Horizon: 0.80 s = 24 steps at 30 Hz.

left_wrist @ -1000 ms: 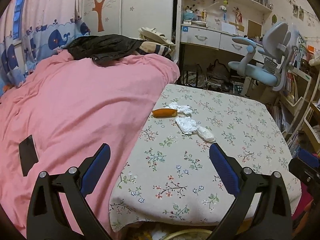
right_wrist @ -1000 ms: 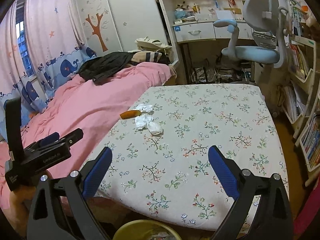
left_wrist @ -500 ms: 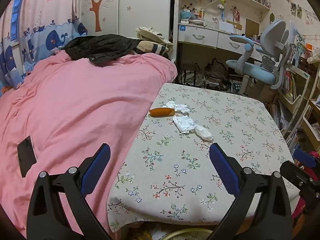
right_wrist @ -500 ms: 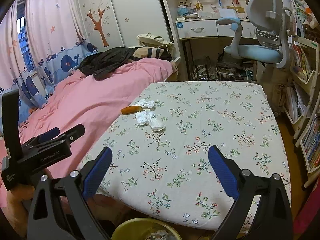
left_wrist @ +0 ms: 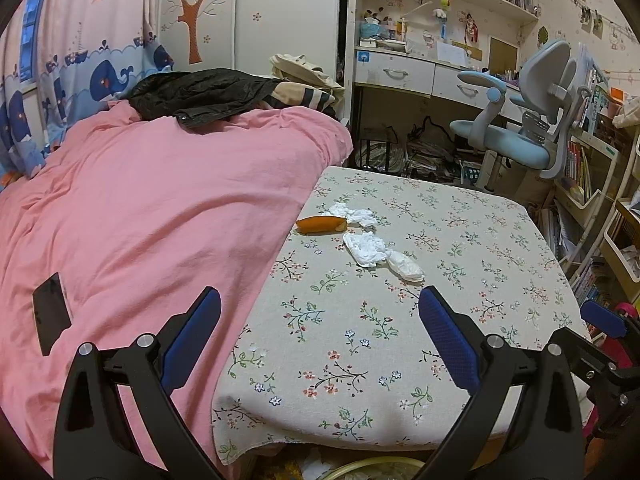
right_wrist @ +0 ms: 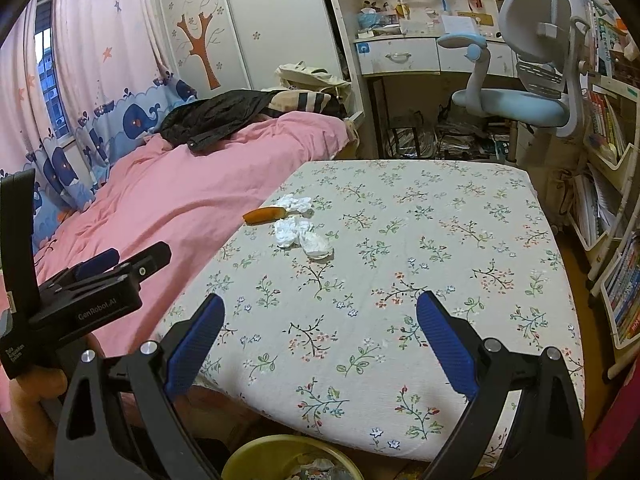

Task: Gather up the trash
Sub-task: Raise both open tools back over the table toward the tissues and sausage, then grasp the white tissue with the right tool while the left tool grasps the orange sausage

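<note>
Floral table | tissues, peel beyond left tool, apart

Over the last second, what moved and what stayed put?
Only the tools shifted slightly; both the left tool and right tool remain open and empty. The orange peel and tissues lie untouched on the table.
</note>
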{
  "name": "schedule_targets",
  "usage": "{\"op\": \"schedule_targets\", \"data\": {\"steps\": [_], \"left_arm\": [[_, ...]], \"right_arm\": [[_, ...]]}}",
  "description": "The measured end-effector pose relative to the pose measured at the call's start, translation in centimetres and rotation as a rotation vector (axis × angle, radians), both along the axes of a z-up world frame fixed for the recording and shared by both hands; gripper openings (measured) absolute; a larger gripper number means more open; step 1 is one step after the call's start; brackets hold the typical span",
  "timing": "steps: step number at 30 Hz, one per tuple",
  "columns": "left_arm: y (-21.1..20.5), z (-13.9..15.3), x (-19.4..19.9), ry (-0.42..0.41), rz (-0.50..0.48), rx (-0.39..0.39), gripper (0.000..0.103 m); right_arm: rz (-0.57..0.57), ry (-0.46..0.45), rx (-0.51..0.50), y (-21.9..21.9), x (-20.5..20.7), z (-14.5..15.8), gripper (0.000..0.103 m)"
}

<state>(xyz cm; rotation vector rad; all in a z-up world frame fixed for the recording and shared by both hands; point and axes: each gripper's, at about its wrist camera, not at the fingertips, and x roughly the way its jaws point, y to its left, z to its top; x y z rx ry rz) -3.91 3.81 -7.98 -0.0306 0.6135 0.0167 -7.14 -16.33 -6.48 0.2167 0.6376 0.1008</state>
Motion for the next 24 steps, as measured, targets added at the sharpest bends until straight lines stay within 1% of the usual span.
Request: {"op": "schedule_targets", "data": {"steps": [10, 11, 13, 15, 16, 20, 21, 24], "left_arm": [[0.1, 0.1, 0.5, 0.009, -0.013, -0.01, 0.095], [0.2, 0.1, 1.0, 0.012, -0.015, -0.008, 0.095], [0.6, 0.5, 2.4, 0.01, -0.027, 0.019, 0.095], [1.1, 0.7, 4.1, 0.004, -0.028, 0.059, 0.095], [1.4, 0.6, 4.8, 0.008, -0.029, 0.065, 0.095], [2.9, -0.2, 8.0, 0.053, -0.031, 0.039, 0.095], [3.0, -0.4, 8.6, 0.058, -0.038, 0.039, 0.095], [2.5, -0.9, 10.6, 0.042, -0.086, 0.088, 0.095]], "right_arm": [[0.007, 0.005, -0.005, 0.2, 0.5, -0.2, 0.093], [0.009, 0.009, -0.012, 0.3, 0.8, -0.3, 0.093], [0.032, 0.039, -0.048, 0.8, 2.2, -0.8, 0.093], [0.046, 0.053, -0.071, 1.2, 3.2, -1.2, 0.093], [0.059, 0.054, -0.078, 1.5, 4.0, -1.4, 0.093], [0.093, 0.061, -0.092, 2.2, 6.5, -2.0, 0.092], [0.098, 0.069, -0.091, 2.3, 7.2, -2.2, 0.091], [0.122, 0.089, -0.091, 2.7, 9.4, -2.8, 0.085]]}}
